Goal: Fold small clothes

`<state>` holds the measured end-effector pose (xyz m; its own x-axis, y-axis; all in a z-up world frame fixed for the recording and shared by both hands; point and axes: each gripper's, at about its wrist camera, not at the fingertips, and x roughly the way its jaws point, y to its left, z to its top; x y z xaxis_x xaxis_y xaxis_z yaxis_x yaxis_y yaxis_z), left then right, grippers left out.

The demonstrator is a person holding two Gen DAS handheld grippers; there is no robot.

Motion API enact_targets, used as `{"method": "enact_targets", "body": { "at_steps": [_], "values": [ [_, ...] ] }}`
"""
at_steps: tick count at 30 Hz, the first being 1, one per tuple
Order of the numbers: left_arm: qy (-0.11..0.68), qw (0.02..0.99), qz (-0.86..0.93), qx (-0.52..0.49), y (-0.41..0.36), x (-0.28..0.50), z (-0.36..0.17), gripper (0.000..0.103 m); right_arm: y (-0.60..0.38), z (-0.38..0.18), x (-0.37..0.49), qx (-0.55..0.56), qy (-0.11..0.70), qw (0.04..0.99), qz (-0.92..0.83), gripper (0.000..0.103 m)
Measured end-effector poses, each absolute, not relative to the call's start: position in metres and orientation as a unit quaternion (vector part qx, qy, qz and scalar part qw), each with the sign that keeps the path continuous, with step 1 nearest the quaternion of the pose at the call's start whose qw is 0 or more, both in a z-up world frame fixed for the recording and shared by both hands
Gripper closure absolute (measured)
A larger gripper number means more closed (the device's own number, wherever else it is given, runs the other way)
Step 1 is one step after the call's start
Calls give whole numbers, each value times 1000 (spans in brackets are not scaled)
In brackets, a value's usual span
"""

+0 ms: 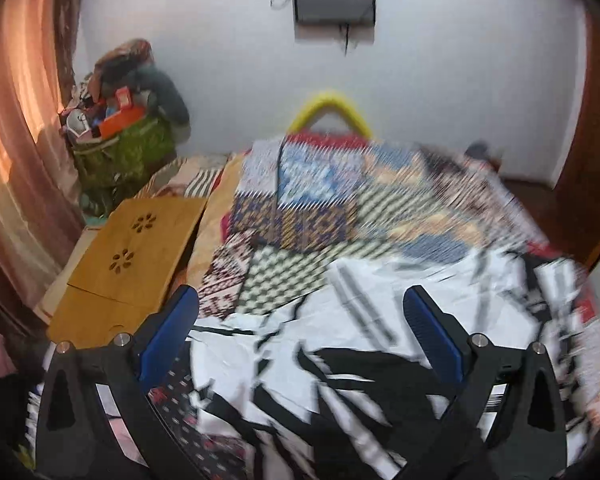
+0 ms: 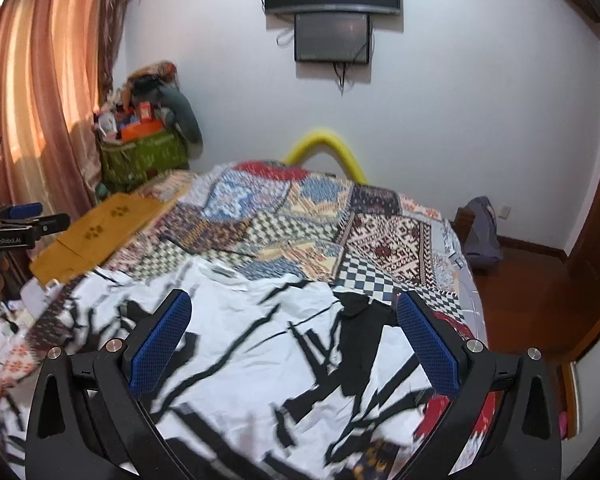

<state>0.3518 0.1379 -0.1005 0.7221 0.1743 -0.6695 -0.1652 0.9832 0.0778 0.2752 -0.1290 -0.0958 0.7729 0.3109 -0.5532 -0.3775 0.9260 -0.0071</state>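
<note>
A white garment with black streaks (image 1: 340, 344) (image 2: 252, 352) lies spread on the patchwork bedspread (image 1: 300, 208) (image 2: 300, 220). My left gripper (image 1: 300, 300) hovers over its near part, jaws wide apart, nothing between the blue pads (image 1: 168, 336). My right gripper (image 2: 294, 304) also stands open above the garment, a black patch of the cloth near its right pad (image 2: 428, 344). The left gripper's body (image 2: 16, 232) shows at the left edge of the right wrist view, held by a hand. The left wrist view is blurred.
A wooden lap tray (image 1: 128, 264) (image 2: 96, 232) lies on the bed's left side. A green basket piled with stuff (image 1: 120, 152) (image 2: 144, 152) stands by the curtain (image 2: 40, 100). A yellow curved tube (image 2: 324, 148) sits at the bed's far end. A grey bag (image 2: 480, 228) is on the floor at right.
</note>
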Motion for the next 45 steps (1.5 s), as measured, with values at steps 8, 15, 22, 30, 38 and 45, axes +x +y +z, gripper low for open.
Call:
{"method": "enact_targets", "body": {
  "at_steps": [8, 15, 22, 30, 38, 45],
  "values": [
    [463, 881, 99, 3, 184, 424, -197, 13, -127, -150, 359, -71, 375, 904, 194, 22],
    [512, 853, 100, -7, 192, 447, -259, 13, -110, -202, 418, -87, 455, 862, 204, 40],
    [532, 842, 85, 3, 179, 452, -277, 13, -98, -225, 418, -149, 444, 865, 182, 84],
    [522, 851, 59, 12, 146, 453, -264, 13, -134, -220, 424, -182, 440, 868, 142, 97],
    [501, 861, 82, 6, 156, 441, -244, 13, -149, -205, 417, -172, 435, 873, 136, 89],
    [488, 862, 126, -55, 219, 406, -218, 13, -148, -166, 376, -95, 404, 889, 193, 57]
  ]
}}
